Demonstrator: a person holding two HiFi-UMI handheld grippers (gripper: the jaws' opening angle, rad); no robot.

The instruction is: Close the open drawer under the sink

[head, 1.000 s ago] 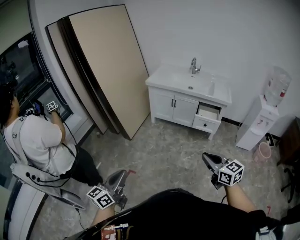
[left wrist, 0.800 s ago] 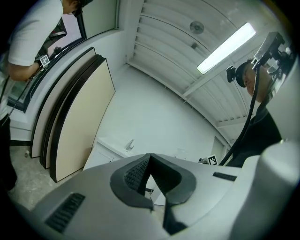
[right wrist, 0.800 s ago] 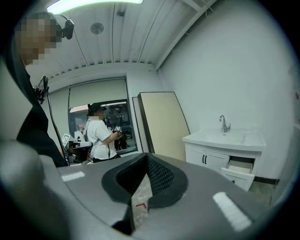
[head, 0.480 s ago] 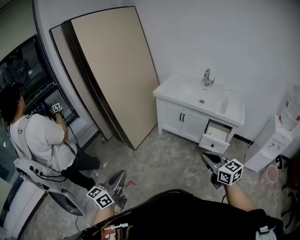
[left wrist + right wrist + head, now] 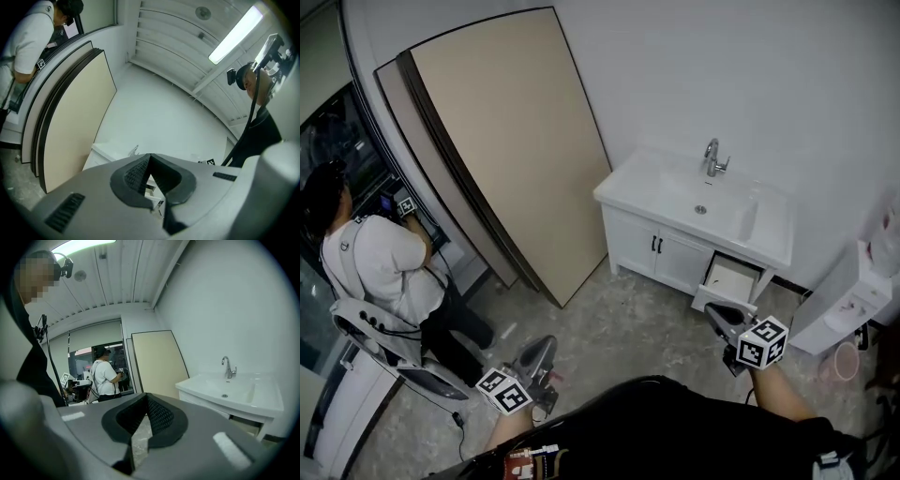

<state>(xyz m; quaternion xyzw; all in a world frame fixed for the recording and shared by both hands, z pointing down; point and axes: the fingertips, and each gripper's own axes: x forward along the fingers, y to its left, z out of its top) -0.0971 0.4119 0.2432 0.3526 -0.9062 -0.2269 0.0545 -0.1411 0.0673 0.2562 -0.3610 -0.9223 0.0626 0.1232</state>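
Observation:
The white sink cabinet (image 5: 675, 246) stands against the far wall, with a chrome faucet (image 5: 712, 157) on top. Its upper right drawer (image 5: 729, 281) is pulled out and looks empty. My right gripper (image 5: 713, 312) is shut on nothing and held level; in the head view its tip lies just under the drawer front, still short of it. My left gripper (image 5: 546, 347) hangs lower left, also shut and empty, far from the cabinet. In the right gripper view the shut right gripper (image 5: 147, 395) points left of the sink (image 5: 234, 391). The left gripper (image 5: 149, 157) points at the cabinet (image 5: 99, 158).
Large beige boards (image 5: 511, 141) lean on the wall left of the cabinet. A person in a white shirt (image 5: 380, 267) stands at the far left by a window. A water dispenser (image 5: 855, 300) and a pink bin (image 5: 842, 361) are right of the cabinet. Grey stone floor (image 5: 619, 328) lies between.
Both grippers and the head view have come nearer to the sink cabinet, which now looks larger and closer. The right gripper's tip now lies right under the open drawer in the picture.

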